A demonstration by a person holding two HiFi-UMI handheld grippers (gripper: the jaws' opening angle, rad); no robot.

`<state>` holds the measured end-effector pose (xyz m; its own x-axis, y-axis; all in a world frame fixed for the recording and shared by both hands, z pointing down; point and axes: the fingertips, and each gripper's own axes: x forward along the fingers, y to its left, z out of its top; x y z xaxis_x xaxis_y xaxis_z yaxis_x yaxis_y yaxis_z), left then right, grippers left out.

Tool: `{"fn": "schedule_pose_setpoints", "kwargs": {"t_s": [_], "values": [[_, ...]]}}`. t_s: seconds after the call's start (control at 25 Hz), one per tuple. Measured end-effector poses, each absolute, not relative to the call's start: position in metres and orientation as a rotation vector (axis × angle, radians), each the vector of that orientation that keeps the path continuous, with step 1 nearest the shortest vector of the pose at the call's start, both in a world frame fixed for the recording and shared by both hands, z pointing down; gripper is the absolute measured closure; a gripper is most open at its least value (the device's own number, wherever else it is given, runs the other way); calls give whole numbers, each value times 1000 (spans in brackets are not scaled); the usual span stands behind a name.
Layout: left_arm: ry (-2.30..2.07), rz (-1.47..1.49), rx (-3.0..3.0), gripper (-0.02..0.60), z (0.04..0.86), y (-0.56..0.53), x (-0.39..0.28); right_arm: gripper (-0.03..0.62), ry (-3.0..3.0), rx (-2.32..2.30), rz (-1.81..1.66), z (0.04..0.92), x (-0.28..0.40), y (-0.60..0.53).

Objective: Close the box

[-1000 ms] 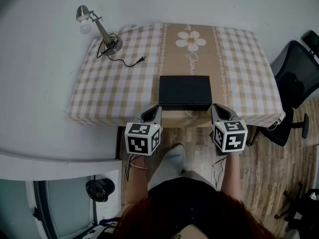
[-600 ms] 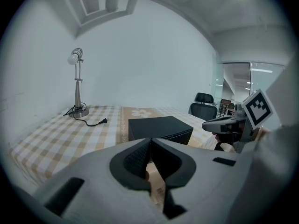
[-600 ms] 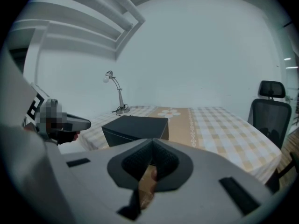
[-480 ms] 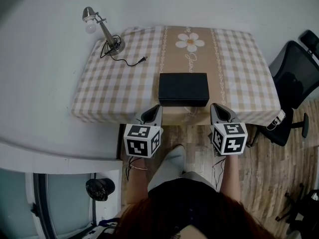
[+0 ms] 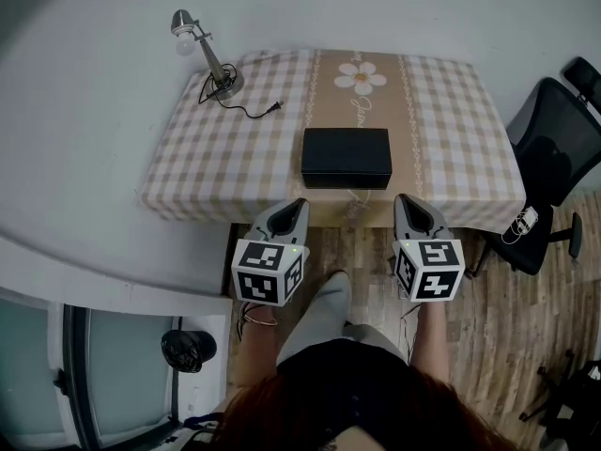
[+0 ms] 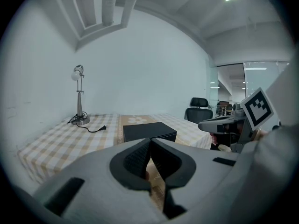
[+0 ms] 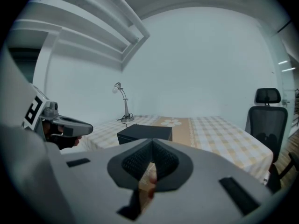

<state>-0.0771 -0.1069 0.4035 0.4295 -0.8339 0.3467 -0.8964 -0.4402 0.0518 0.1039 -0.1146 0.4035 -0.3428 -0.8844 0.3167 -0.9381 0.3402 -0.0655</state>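
The left gripper (image 5: pixel 297 207) and right gripper (image 5: pixel 401 202) are held side by side just off the near edge of the table (image 5: pixel 216 158). Their tips point at it, and each has its jaws pressed together on nothing. The black box (image 5: pixel 346 157) sits closed near that edge, beyond and between them, untouched. How the person grasps the grippers is hidden beneath their bodies.

A table (image 5: pixel 216 148) with checked cloth stands by a pale wall (image 6: pixel 149 69) on wooden floor (image 5: pixel 507 327), a desk lamp (image 5: pixel 202 50) on its corner, a black office chair (image 5: pixel 554 148) beside it.
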Motion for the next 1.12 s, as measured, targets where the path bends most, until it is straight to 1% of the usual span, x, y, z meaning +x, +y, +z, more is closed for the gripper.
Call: {"fn": "schedule_pose_setpoints", "kwargs": {"t_s": [0.52,1.12], "values": [[-1545,376,2540,552,379,-52,-62,577,-2468,1678,274,374,97,-65],[-1549,376,2631,553,362,-30,-58,577,-2472,1687,163,355,83,-46]]}}
